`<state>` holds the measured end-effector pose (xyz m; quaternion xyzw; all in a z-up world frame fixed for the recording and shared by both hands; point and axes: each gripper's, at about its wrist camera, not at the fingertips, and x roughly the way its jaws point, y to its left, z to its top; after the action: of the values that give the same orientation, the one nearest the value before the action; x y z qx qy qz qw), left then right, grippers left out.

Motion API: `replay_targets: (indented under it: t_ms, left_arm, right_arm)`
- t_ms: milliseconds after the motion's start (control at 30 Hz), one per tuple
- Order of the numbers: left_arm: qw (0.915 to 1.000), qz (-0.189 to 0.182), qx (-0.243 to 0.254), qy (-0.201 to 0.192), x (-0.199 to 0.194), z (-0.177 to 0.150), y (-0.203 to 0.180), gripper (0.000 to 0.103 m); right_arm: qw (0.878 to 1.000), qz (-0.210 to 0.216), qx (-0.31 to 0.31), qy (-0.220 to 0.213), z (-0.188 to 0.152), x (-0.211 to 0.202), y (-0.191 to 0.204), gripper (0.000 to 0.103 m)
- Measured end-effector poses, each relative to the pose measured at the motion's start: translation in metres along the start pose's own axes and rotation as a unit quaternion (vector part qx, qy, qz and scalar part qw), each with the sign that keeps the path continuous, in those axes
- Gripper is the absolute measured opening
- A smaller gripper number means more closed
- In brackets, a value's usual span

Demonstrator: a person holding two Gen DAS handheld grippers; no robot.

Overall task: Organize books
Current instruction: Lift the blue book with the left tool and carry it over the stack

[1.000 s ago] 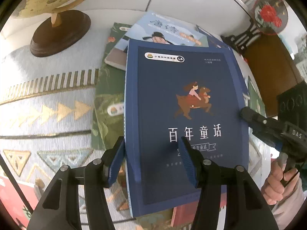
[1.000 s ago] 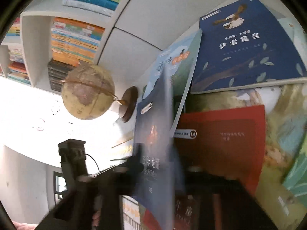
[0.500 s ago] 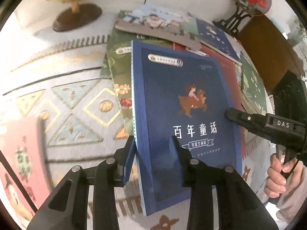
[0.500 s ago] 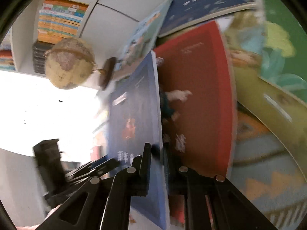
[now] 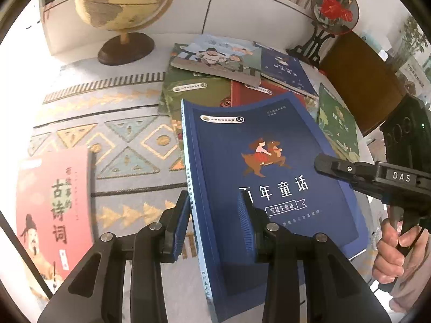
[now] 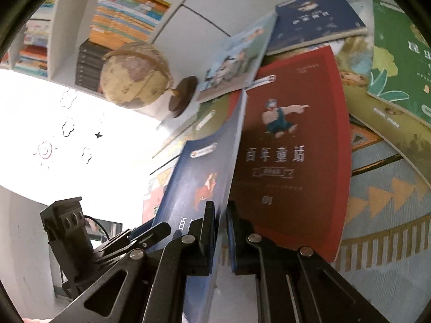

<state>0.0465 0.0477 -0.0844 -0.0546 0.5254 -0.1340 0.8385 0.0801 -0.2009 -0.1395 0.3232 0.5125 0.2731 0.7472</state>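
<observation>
The dark blue book [image 5: 269, 177], with a child riding an animal on its cover, is lifted off the pile and tilted, its spine on the left in the left wrist view. The left claw [image 5: 215, 223] grips it at the near spine corner: 1 blue pad lies on the cover, the other sits behind the spine edge, and the jaws have closed onto the book within the last second and are now partly closed on its thickness. The right claw [image 6: 221, 228] holds the same book [image 6: 199, 183] by its right edge, jaws almost together with the thin edge pinched between them; in the left wrist view that claw [image 5: 323, 162] comes in from the right, with the person's hand [image 5: 396, 253] wrapped round its handle.

Beneath and beyond the lifted book lies a red book [image 6: 291, 156] of the same series, flat on the patterned cloth of the counter [image 5: 113, 145]. Farther off, a light blue illustrated book [image 5: 215, 56] overlaps a green-covered book [image 5: 194, 88], with another navy book [image 5: 285, 70] to its right and a green leafy book [image 5: 336, 123] near the right edge. A pink book [image 5: 51, 202] lies apart at the near left. A globe [image 5: 124, 2] on a wooden base stands at the far left, a round fan on a stand [image 5: 334, 8] at the far right, and shelves of books [image 6: 124, 13] fill the back wall.
</observation>
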Motion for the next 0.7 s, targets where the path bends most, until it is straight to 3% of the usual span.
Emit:
replay_targets:
  t_ms: [700]
  left_arm:
    - [0.9980,0.027,-0.026,-0.052,-0.060,-0.025,0.025,0.032]
  right_arm:
    - [0.998,0.019,-0.053,-0.002,-0.035,-0.001,0.065,0.009]
